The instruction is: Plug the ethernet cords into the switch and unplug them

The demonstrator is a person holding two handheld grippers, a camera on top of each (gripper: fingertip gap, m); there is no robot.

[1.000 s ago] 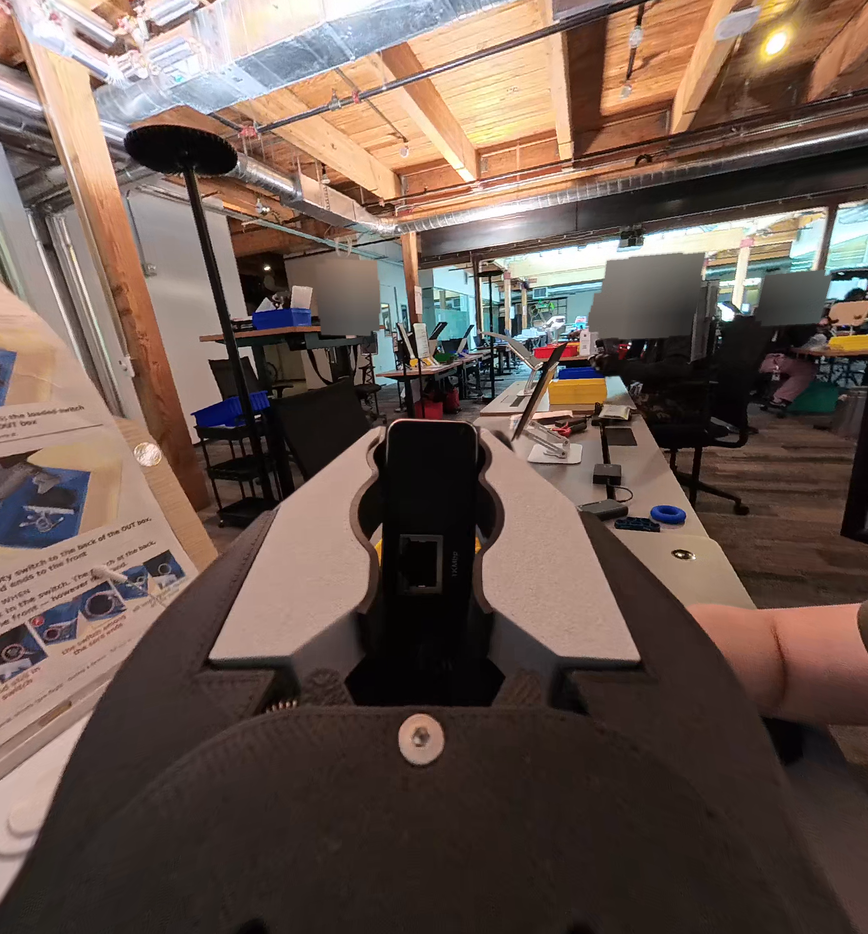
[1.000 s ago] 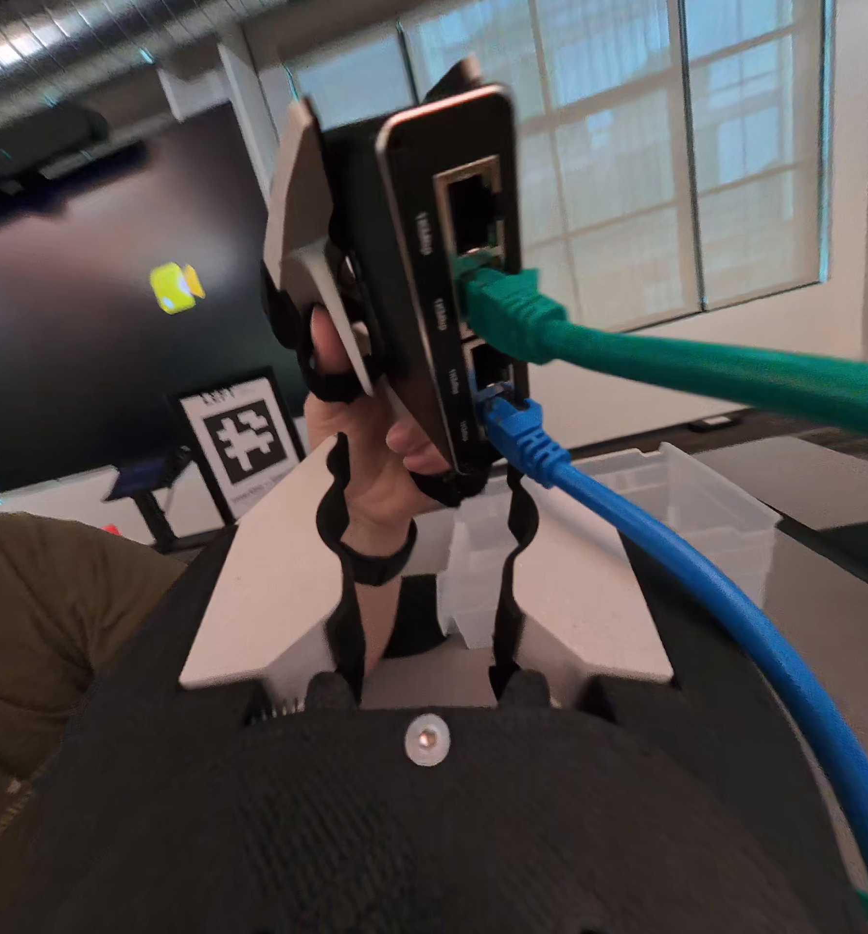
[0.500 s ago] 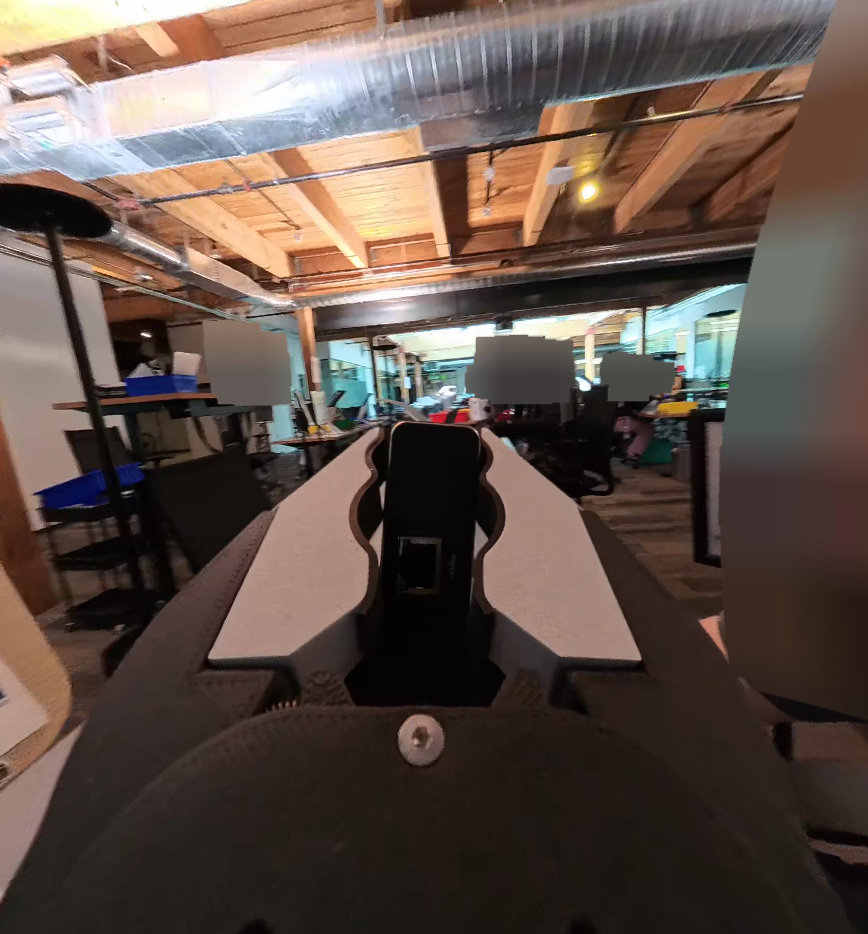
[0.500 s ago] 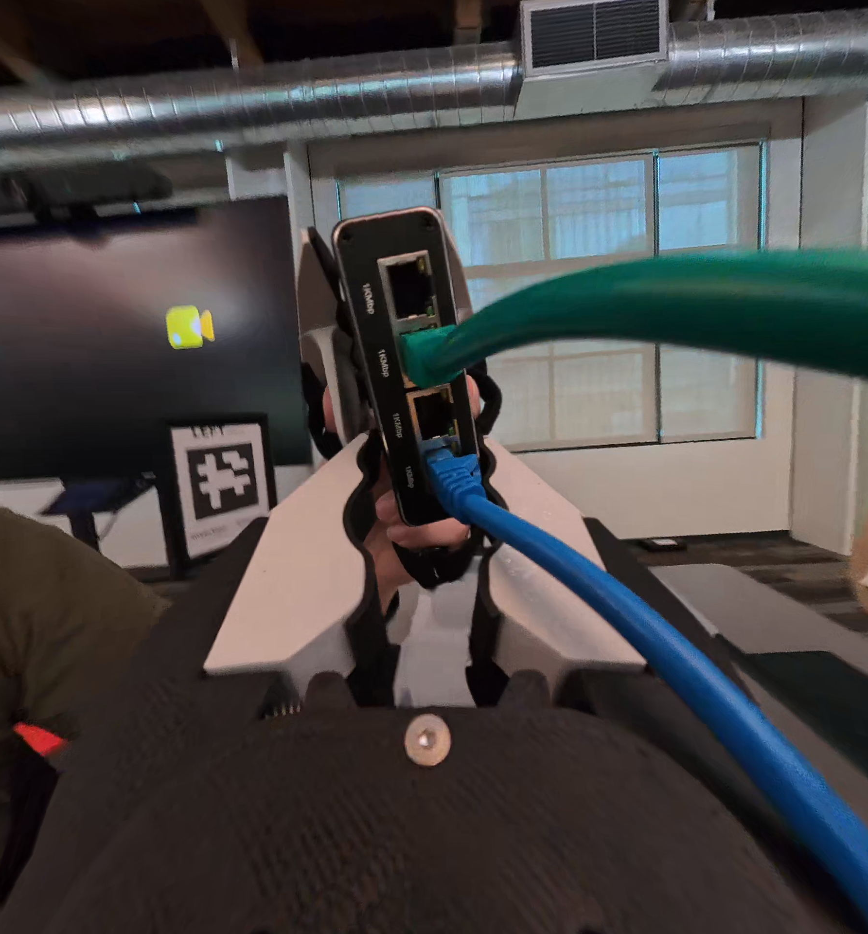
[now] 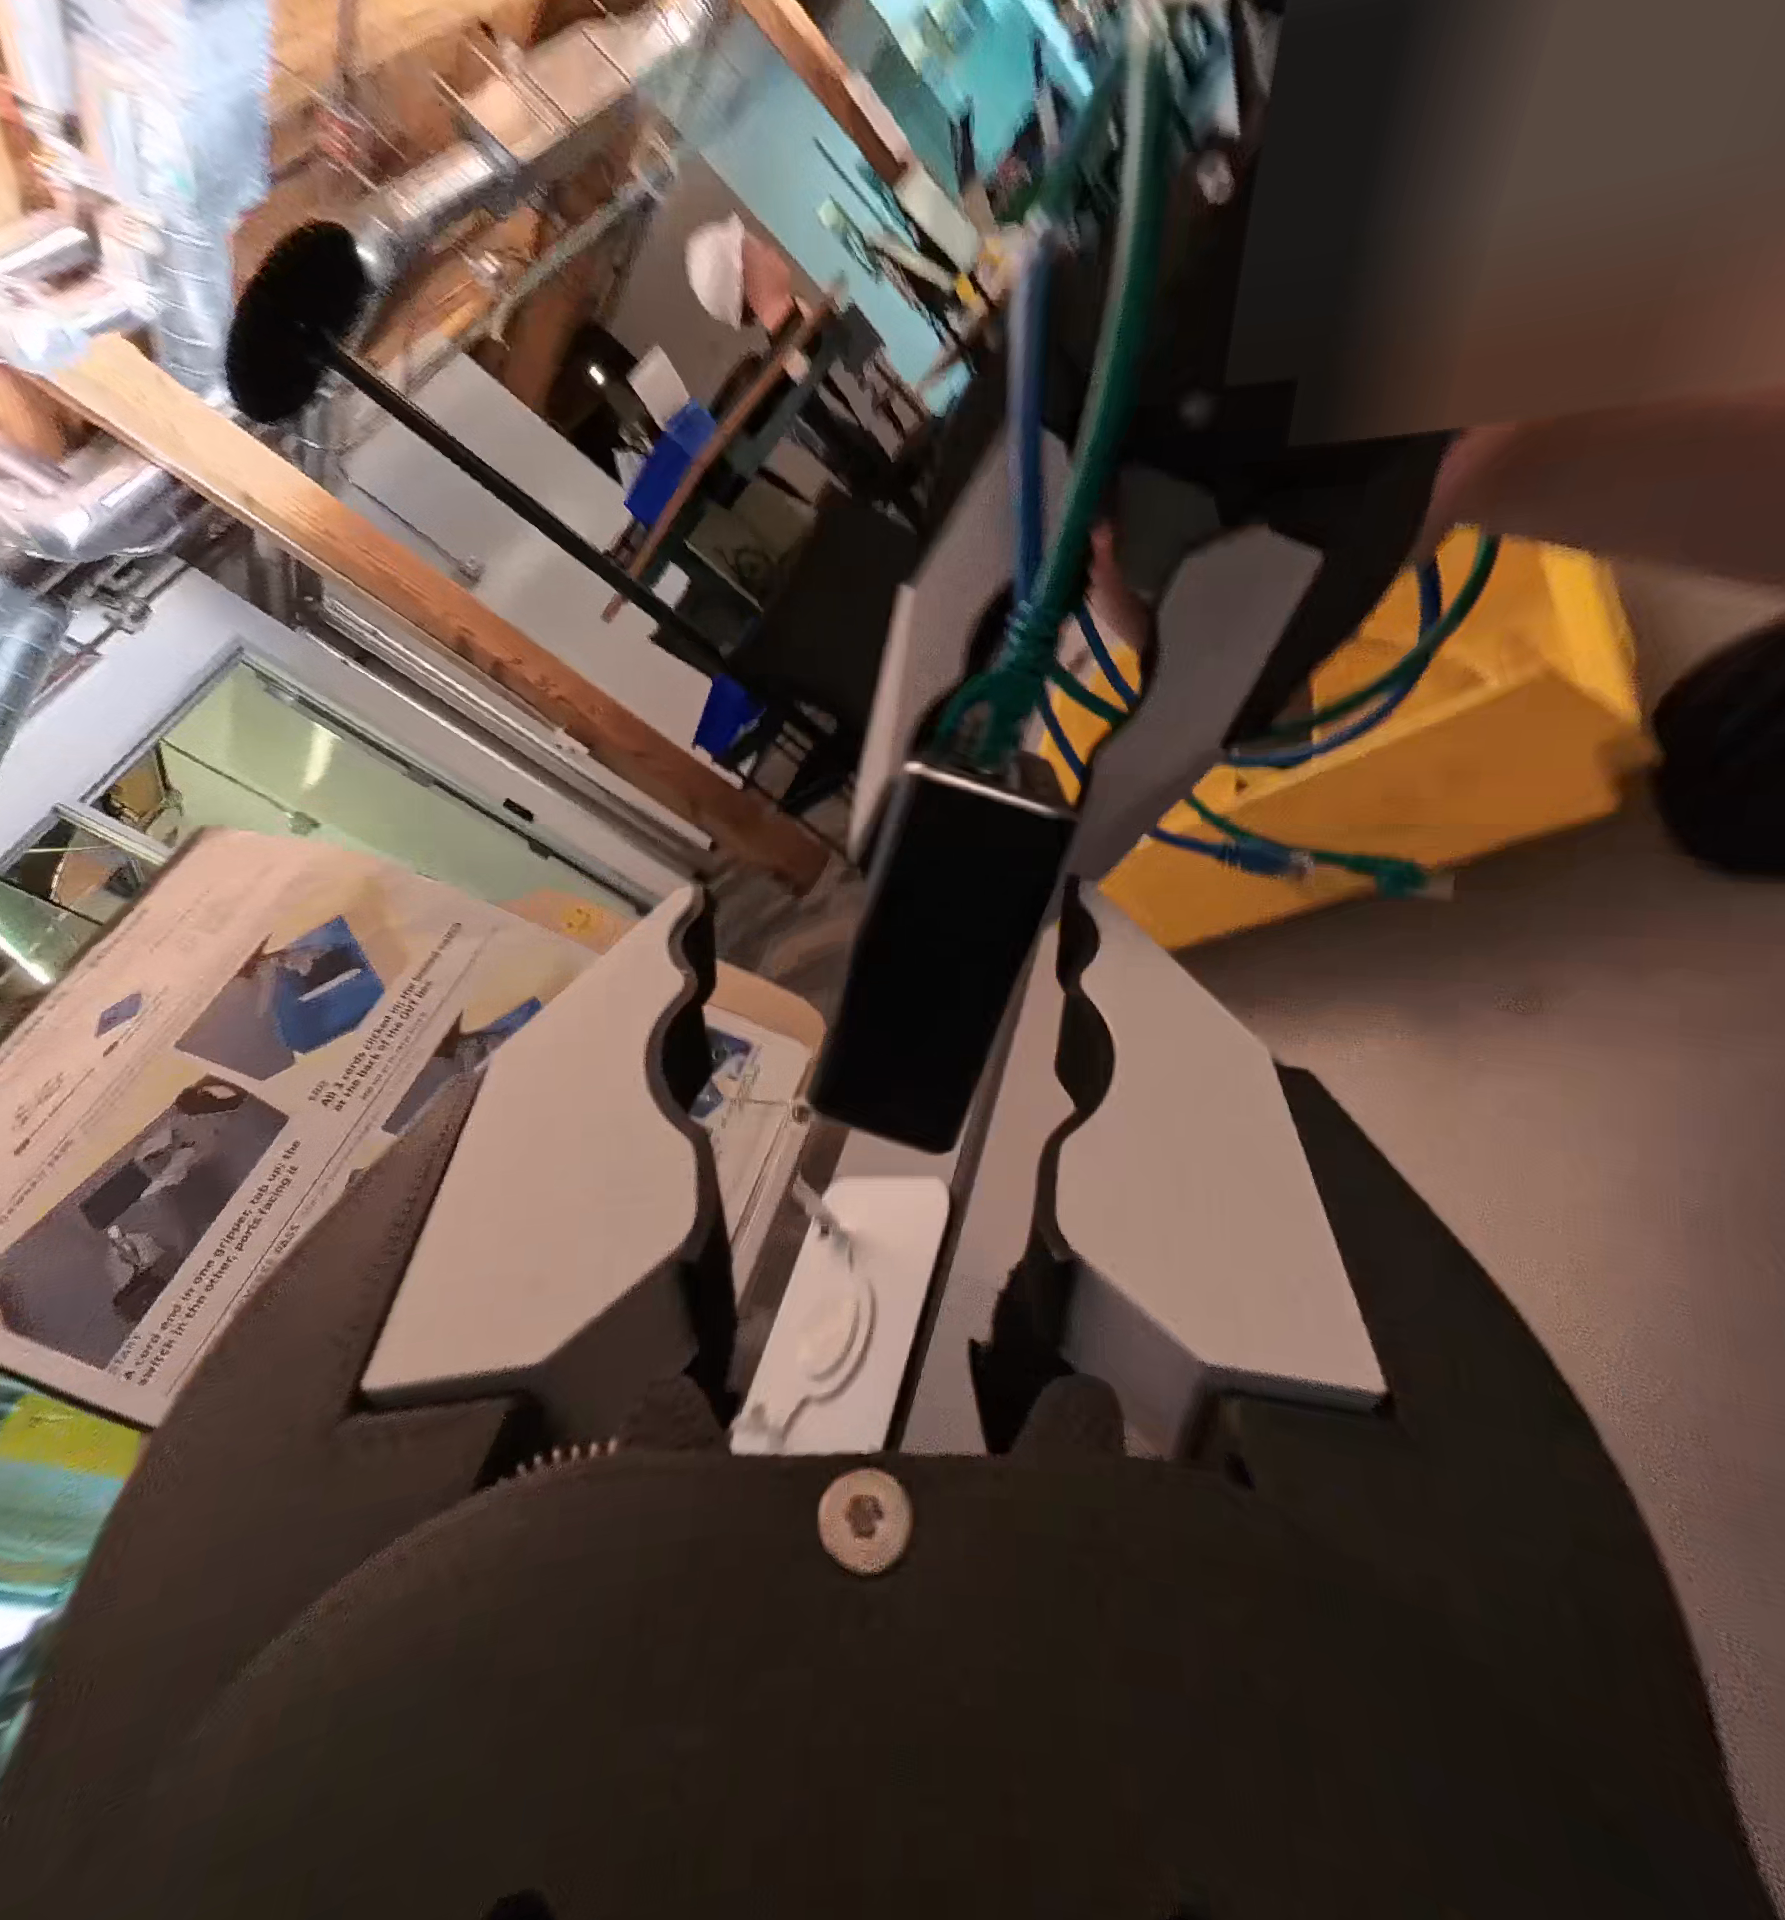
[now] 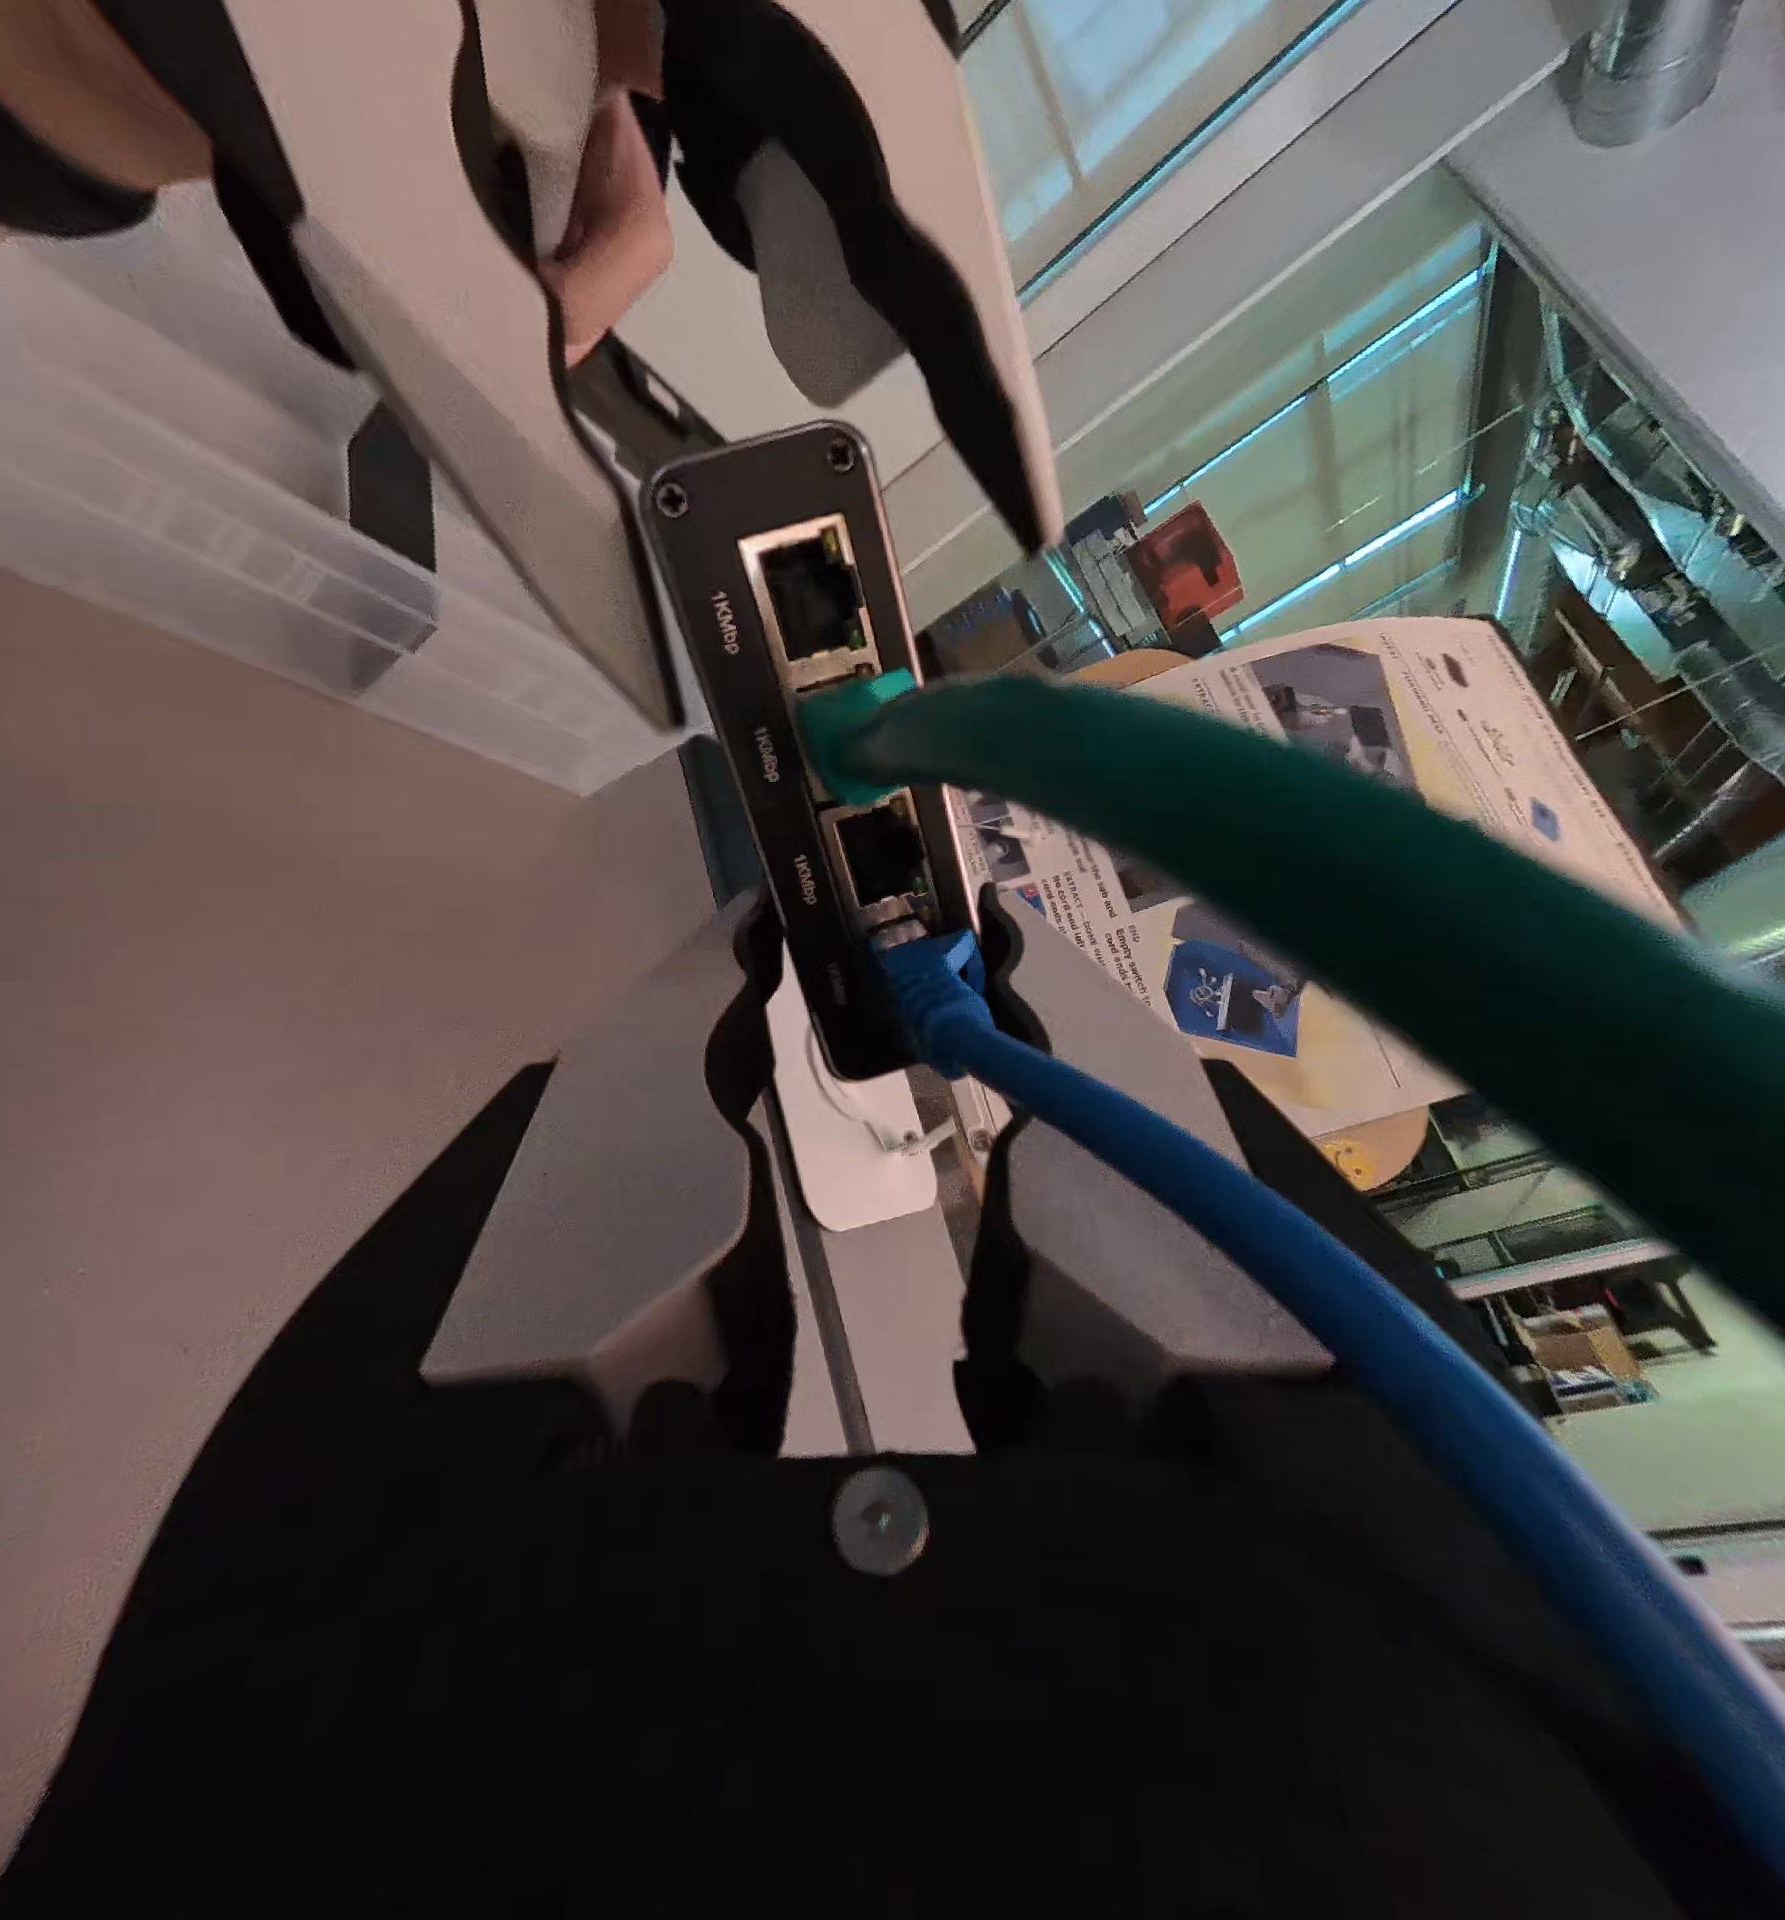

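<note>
Grey matte tabletop (image 5: 1490, 1143) below. Left gripper (image 5: 872, 997) jaws stand wide, clear of the glossy black slab-shaped switch (image 5: 935, 951) hanging between both tools. Right gripper (image 6: 872, 925) fingers flank its port end; whether they clamp it cannot be told. Green cord (image 6: 1283, 883) and blue cord (image 6: 1231, 1195) are plugged in. Beyond, a yellow bin (image 5: 1439, 748).

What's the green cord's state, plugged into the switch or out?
Plugged in: the green cord ends in a port on the switch, between two empty ports.
</note>
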